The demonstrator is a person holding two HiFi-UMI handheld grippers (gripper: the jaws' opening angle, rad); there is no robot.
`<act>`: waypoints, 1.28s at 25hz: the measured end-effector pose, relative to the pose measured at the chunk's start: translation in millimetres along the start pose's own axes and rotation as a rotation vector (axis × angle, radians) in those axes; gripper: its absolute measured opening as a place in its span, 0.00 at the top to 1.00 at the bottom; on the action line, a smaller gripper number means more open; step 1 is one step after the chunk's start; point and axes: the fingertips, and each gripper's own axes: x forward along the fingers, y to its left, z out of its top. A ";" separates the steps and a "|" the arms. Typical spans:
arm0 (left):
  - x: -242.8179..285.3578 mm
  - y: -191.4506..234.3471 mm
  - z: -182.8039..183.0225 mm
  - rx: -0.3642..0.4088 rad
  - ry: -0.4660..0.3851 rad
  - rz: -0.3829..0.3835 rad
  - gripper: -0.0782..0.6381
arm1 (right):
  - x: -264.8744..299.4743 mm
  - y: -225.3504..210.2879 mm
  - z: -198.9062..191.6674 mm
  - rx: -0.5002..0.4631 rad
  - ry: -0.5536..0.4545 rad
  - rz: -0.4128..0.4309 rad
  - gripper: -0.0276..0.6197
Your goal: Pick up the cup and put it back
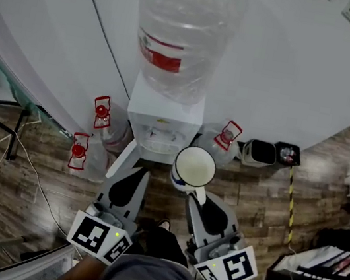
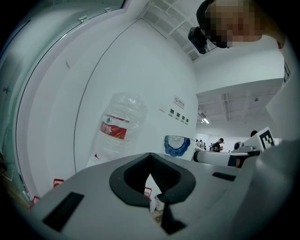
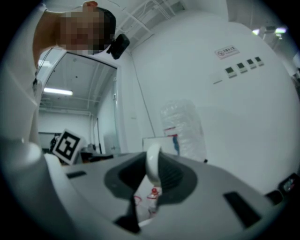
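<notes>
Setting: a white water dispenser (image 1: 163, 117) stands against a white wall (image 1: 296, 63) on a dark wood-plank floor (image 1: 251, 203), with a large clear plastic water bottle with a red label (image 1: 181, 30) upended on top.
Beside the dispenser: clear spare bottles with red carrying handles (image 1: 101, 111) stand on the floor at both flanks, two on the left in the head view and one on the right.
Task's thing: a white ceramic cup with a blue pattern (image 1: 193, 167) is held upright, mouth up, just in front of the dispenser's right front corner; whether it touches the dispenser cannot be told.
Right gripper (image 1: 197, 195): its jaws pinch the cup's white loop handle (image 3: 152, 164), which stands on edge between the black pads in the right gripper view.
Left gripper (image 1: 135, 173): its jaws are pressed together at the tips with nothing between them; it points at the dispenser's front, beside the cup and apart from it.
Both grippers: they lie level and side by side, marker cubes toward the person.
Far right by the wall: a small dark bin (image 1: 288, 153) sits on the floor.
</notes>
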 end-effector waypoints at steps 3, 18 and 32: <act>-2.8 -3.3 -0.8 -0.001 -0.005 -0.007 0.88 | -5.4 0.2 -2.1 -0.005 0.002 -0.007 0.84; -42.2 15.8 5.5 0.013 -0.006 -0.066 0.88 | -4.7 39.8 -13.7 -0.029 -0.009 -0.069 0.84; 6.0 62.1 -90.9 0.021 0.019 -0.074 0.88 | 39.5 -21.1 -118.7 -0.064 0.000 -0.062 0.84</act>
